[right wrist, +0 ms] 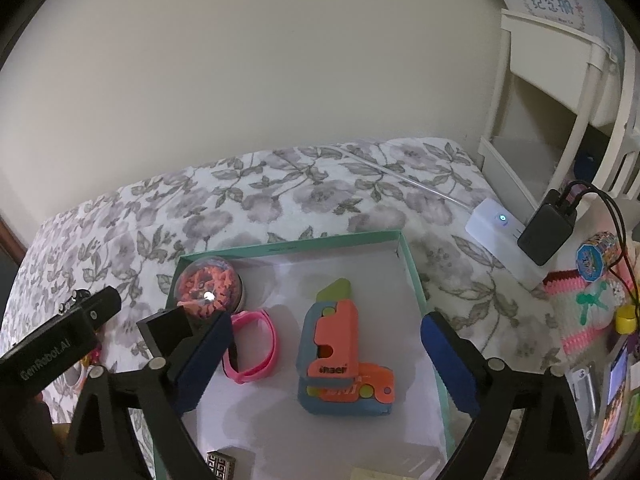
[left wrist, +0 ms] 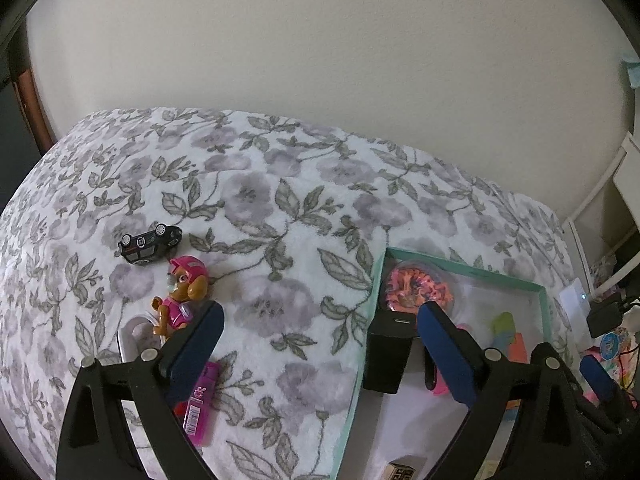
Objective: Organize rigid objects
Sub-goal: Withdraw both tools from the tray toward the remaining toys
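A teal box (right wrist: pixel 412 272) lies on the flowered bed; its rim shows in the left wrist view (left wrist: pixel 368 320) too. In it are an orange-and-blue toy (right wrist: pixel 344 360), a pink wristband (right wrist: pixel 256 344), a clear dome with orange pieces (right wrist: pixel 208 284) and a black block (right wrist: pixel 168 332). Left of the box lie a black toy car (left wrist: pixel 150 244), a pink pup figure (left wrist: pixel 182 296) and a pink lighter (left wrist: pixel 200 404). My left gripper (left wrist: pixel 320 332) is open over the box's left rim. My right gripper (right wrist: pixel 326 344) is open above the orange toy.
A white device (right wrist: pixel 500 236) with a black charger (right wrist: pixel 548 232) and cables sits right of the box. Small clutter lies at the far right on a knitted mat (right wrist: pixel 588 320). A white shelf (right wrist: pixel 560 120) stands by the wall. A patterned block (right wrist: pixel 220 464) lies at the box's near edge.
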A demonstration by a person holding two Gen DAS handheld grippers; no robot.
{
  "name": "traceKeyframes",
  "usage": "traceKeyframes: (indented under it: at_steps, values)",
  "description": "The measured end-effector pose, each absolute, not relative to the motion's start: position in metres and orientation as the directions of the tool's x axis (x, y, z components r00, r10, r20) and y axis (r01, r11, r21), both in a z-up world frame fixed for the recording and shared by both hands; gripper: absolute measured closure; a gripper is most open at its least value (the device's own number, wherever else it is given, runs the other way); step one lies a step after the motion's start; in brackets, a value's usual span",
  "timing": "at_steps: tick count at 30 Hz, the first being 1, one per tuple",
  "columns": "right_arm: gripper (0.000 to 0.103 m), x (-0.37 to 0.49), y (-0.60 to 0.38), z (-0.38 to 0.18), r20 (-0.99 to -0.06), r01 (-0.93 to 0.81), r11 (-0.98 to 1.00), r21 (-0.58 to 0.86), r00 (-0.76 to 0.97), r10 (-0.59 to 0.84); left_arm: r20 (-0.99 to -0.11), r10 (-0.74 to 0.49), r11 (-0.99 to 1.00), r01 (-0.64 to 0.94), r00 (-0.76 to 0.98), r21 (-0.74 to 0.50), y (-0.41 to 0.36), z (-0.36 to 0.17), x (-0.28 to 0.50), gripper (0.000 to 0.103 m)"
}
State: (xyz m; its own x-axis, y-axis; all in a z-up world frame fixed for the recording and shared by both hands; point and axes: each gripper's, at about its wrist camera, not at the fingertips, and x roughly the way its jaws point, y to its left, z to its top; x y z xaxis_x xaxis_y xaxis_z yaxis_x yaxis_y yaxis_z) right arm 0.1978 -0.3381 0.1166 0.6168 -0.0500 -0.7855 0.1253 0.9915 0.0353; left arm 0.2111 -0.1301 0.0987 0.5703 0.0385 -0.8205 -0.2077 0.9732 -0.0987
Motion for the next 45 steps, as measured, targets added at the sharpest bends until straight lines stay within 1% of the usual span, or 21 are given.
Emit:
traceKeyframes:
  at_steps: [9, 10, 20, 28, 31, 35, 41, 45]
  values:
    - [0.004, 0.200, -0.338, 0.111, -0.790, 0.141, 0.990, 0.019, 0.609, -0.071, -0.836, 0.062, 0.966, -0.243, 0.545, -0.087, -0.124, 0.090, 0.214, 0.005]
    - [0.000, 0.200, -0.338, 0.110, -0.789, 0.147, 0.989, 0.019, 0.609, -0.076, -0.836, 0.064, 0.965, -0.247, 0.545, -0.087, -0.123, 0.090, 0.214, 0.005]
    - [0.000, 0.201, -0.335, 0.106, -0.794, 0.147, 0.989, 0.015, 0.603, -0.078, -0.845, 0.061, 0.963, -0.254, 0.532, -0.090, -0.117, 0.086, 0.216, 0.005]
    - [0.000, 0.203, -0.314, 0.104, -0.798, 0.096, 0.995, 0.008, 0.601, -0.051, -0.849, 0.065, 0.953, -0.286, 0.524, -0.103, -0.094, 0.086, 0.218, 0.005]
    - [0.000, 0.203, -0.301, 0.104, -0.797, 0.069, 0.998, 0.010, 0.603, -0.033, -0.852, 0.070, 0.942, -0.315, 0.519, -0.114, -0.074, 0.088, 0.218, 0.005]
    - [0.000, 0.204, -0.279, 0.106, -0.795, 0.020, 0.999, 0.029, 0.607, 0.011, -0.848, 0.109, 0.924, -0.368, 0.518, -0.107, -0.043, 0.095, 0.214, 0.005]
    - [0.000, 0.201, -0.245, 0.110, -0.778, -0.032, 0.998, 0.054, 0.626, 0.062, -0.855, 0.124, 0.910, -0.401, 0.504, -0.105, -0.001, 0.105, 0.204, 0.005]
    - [0.000, 0.197, -0.218, 0.113, -0.763, -0.106, 0.989, 0.102, 0.629, 0.147, -0.861, 0.111, 0.890, -0.435, 0.496, -0.135, 0.023, 0.110, 0.195, 0.005]
